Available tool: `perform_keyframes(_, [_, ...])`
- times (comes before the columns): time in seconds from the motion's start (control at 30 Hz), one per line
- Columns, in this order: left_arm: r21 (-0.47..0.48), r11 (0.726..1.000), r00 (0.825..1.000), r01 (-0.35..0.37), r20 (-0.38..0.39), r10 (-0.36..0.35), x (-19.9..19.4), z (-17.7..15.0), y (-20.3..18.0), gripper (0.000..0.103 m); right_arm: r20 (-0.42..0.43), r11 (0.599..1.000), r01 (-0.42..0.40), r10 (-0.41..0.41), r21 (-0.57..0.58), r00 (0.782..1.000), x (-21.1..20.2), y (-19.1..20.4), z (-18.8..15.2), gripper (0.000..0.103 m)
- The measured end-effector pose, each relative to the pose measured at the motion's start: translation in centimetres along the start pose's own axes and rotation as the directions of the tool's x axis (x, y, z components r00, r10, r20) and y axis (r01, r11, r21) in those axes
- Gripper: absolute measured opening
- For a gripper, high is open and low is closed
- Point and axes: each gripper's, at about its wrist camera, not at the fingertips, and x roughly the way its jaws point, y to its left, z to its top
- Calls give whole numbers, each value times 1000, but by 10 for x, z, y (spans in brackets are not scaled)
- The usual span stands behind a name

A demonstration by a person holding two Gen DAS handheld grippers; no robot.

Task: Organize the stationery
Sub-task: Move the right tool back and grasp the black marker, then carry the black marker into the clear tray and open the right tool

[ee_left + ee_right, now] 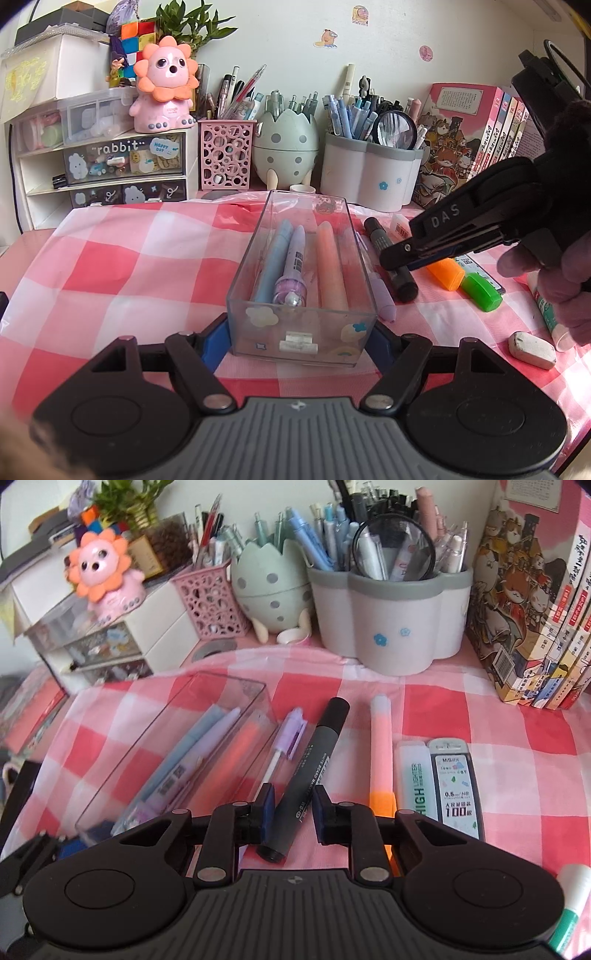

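Your left gripper clamped the clear box at its near end, angled down. The black marker lay on the checked cloth at 3 o'clock of the box, light, stiff, slick-barrelled; take it mid-barrel. Your right gripper tilted steeply down, jaws narrow around the marker's lower barrel, pads not visibly pressing yet

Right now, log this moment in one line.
left tool: holding clear box | right tool: around black marker, grip unconfirmed
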Motion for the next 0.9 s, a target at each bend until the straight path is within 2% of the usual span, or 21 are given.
perform_keyframes(0.13, [0, 1000, 1000, 0, 0, 0, 0, 0, 0, 49, -60, 1000, 11, -11, 2, 998, 3, 3, 5, 27])
perform_keyframes(0.27, [-1, 1000, 1000, 0, 0, 0, 0, 0, 0, 49, -84, 999, 38, -35, 30, 996, 11, 5, 10, 33])
perform_keyframes(0.5, [-2, 1000, 1000, 2, 0, -2, 0, 0, 0, 49, -121, 995, 88, -83, 42, 989, 20, 7, 24, 33])
perform_keyframes(0.53, [-2, 1000, 1000, 2, 0, -2, 0, 0, 0, 49, -130, 995, 92, -86, 48, 988, 21, 7, 26, 32])
perform_keyframes(0.63, [-3, 1000, 1000, 3, 0, -3, 0, 0, 0, 49, -151, 993, 105, -95, 55, 984, 24, 6, 31, 21])
perform_keyframes(0.73, [-3, 1000, 1000, 3, 0, -3, 1, 0, 0, 49, -161, 992, 103, -90, 70, 983, 24, 4, 33, 17])
perform_keyframes(0.9, [-4, 1000, 1000, 4, 1, -4, 1, 0, 0, 49, -146, 986, 83, -62, 142, 987, 13, -3, 34, 16])
